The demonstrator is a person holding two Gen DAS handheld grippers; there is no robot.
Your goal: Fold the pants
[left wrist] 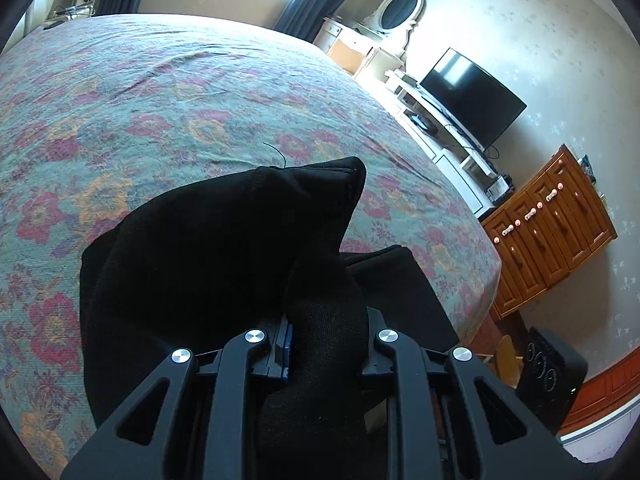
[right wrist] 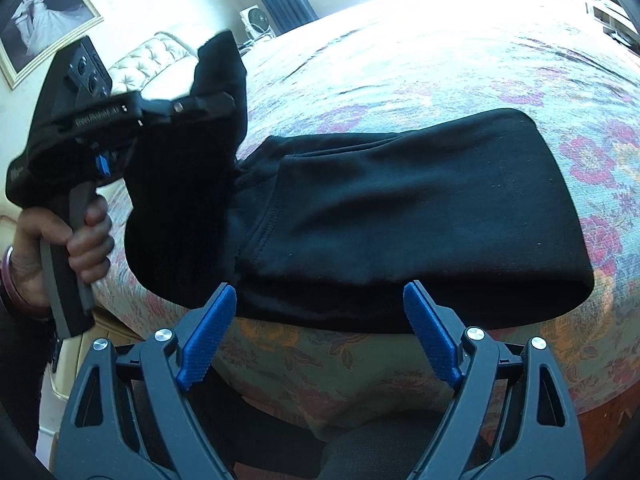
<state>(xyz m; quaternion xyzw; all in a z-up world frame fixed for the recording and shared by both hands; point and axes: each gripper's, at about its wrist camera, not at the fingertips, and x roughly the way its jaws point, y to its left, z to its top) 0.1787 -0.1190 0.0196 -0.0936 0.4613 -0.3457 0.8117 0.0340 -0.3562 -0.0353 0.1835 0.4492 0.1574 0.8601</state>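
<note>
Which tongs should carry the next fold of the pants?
Left. The left tongs already clamp the lifted end of the pants; the right tongs hang open and empty at the near edge.

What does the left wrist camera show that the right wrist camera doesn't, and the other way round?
Only the left wrist view shows the television, the wooden cabinet and the oval mirror along the wall. Only the right wrist view shows the open right gripper, the hand that grips the left gripper's handle, the framed picture, and the folded part of the pants lying flat near the bed's edge. Both show the black pants, the floral bedspread and the left gripper shut on a lifted end of the pants.
</note>
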